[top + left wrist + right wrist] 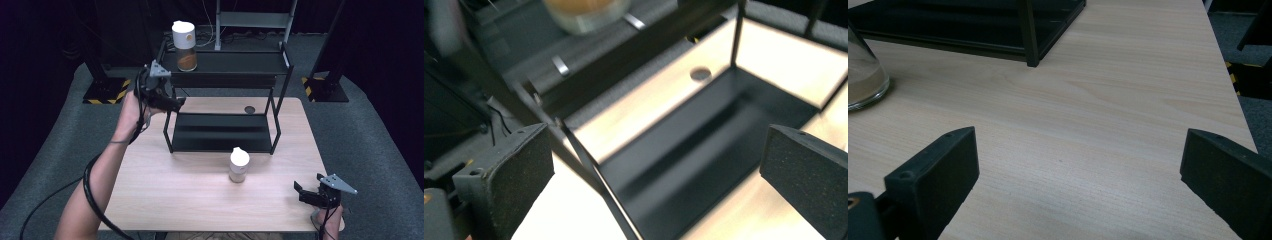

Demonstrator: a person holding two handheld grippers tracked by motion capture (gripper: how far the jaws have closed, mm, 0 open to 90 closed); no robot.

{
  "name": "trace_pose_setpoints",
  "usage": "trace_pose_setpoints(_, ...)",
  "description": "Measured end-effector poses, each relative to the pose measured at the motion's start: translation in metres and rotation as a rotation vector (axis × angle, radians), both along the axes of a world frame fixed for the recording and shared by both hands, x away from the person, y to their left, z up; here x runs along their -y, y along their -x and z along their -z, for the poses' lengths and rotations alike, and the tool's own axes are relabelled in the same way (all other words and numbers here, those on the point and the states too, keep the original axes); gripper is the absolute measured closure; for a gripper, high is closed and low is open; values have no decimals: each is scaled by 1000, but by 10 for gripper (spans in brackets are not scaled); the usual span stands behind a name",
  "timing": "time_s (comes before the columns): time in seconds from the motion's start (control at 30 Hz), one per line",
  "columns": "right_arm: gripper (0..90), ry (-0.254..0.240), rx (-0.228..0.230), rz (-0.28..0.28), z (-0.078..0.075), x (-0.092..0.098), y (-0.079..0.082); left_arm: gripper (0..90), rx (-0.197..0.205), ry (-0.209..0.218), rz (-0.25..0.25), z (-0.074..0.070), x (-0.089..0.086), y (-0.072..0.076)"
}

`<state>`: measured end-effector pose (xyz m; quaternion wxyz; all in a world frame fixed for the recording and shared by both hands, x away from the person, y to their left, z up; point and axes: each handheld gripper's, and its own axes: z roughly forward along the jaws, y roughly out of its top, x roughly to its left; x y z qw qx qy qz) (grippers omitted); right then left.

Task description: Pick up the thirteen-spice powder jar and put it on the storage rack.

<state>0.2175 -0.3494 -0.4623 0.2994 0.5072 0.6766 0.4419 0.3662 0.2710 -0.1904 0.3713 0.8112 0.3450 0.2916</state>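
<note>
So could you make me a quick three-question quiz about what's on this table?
1. True or false: the jar with the white lid on the rack's top shelf is held by the left tool.
2. How many jars are in the scene?
3. Where does the second jar stand? A) on the rack's lower shelf B) on the table in front of the rack C) between the right tool's jaws

Key: 1 false, both tools are open and empty; 2 two; 3 B.
</note>
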Motion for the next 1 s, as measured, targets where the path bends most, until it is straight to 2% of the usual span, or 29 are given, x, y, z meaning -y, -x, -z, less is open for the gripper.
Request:
trace_pose_setpoints(0.07,15,1,2,3,0,-1,1,2,-23,3,3,14,-5,4)
trace_pose_setpoints(0.23,15,-1,1,8,0,-1,1,2,-107,7,-3,60,-13,12)
trace_pose_setpoints(0.3,15,-1,1,7,0,-1,0,2,-138,23,-9,78,-16,14)
trace_pose_setpoints(0.4,15,0,1,4,0,0,0,2,-226,61,-32,112,-21,13)
trace_pose_setpoints(0.47,15,0,2,5,0,-1,0,2,-272,69,-47,131,-21,13)
trace_pose_setpoints(0.6,15,3,1,3,0,-1,0,3,-349,114,-85,173,-26,14)
trace_pose_setpoints(0.77,15,5,-5,1,-1,-1,-1,3,-388,137,-126,207,-28,21)
trace_pose_setpoints(0.87,15,4,-3,1,-1,-1,0,6,-390,135,-152,218,-28,24)
trace_pose_setpoints(1.0,15,6,-1,0,0,-1,0,7,-374,135,-176,228,-27,31)
